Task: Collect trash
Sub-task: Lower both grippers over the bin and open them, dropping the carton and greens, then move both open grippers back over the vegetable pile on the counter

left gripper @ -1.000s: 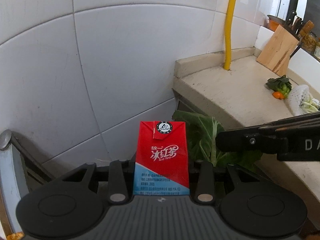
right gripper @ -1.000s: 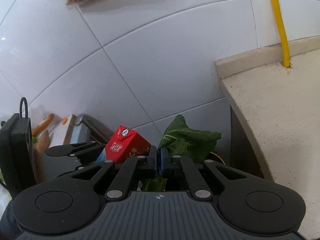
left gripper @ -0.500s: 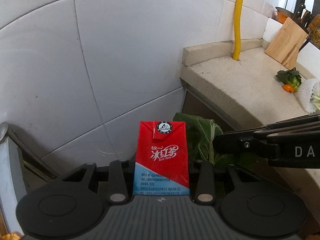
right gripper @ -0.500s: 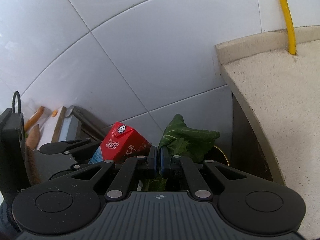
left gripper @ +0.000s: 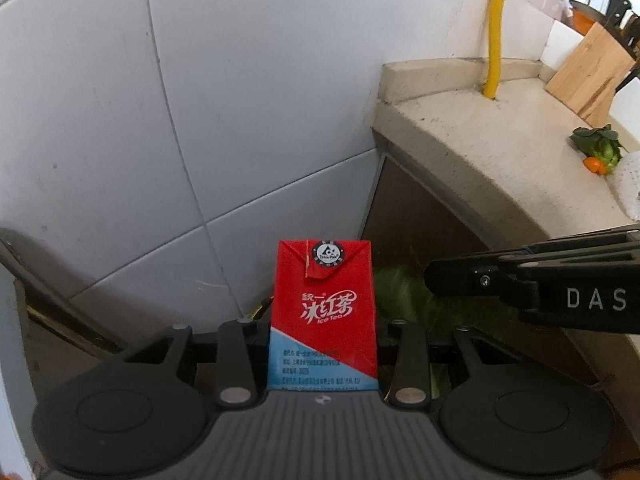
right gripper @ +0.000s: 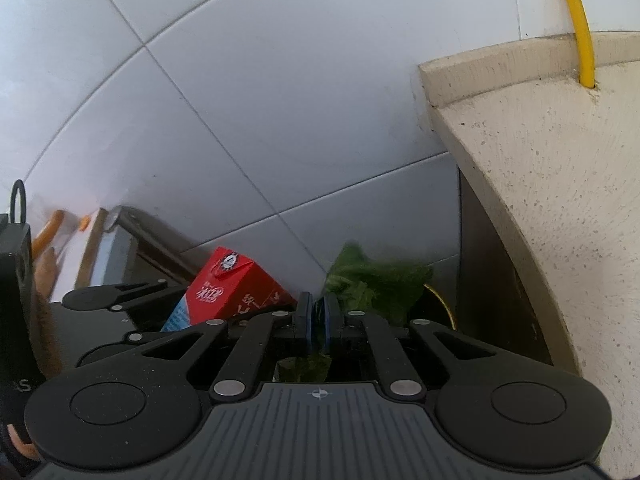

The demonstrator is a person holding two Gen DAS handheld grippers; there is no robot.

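A red and blue iced tea carton (left gripper: 324, 312) stands upright between the pads of my left gripper (left gripper: 324, 322), which is shut on its sides. The right wrist view shows the same carton (right gripper: 228, 292) to the left, tilted. My right gripper (right gripper: 316, 314) has its jaws opening, with a narrow gap between the pads. A green vegetable leaf (right gripper: 372, 284) lies blurred in and beyond that gap, loose of the pads. It hangs over a dark bin with a yellowish rim (right gripper: 440, 300). In the left wrist view the right gripper (left gripper: 436, 284) reaches in from the right, over the leaf (left gripper: 404, 300).
A white tiled wall fills the back. The stone counter (left gripper: 480, 152) juts out on the right with a yellow pipe (left gripper: 494, 40), a wooden knife block (left gripper: 588, 76) and some greens (left gripper: 600, 152). A metal-edged surface (right gripper: 132, 236) lies to the left.
Both grippers have sunk lower into the gap between wall and counter. The right jaws, shut on the leaf before, now stand slightly apart and the leaf is blurred. The carton stays gripped.
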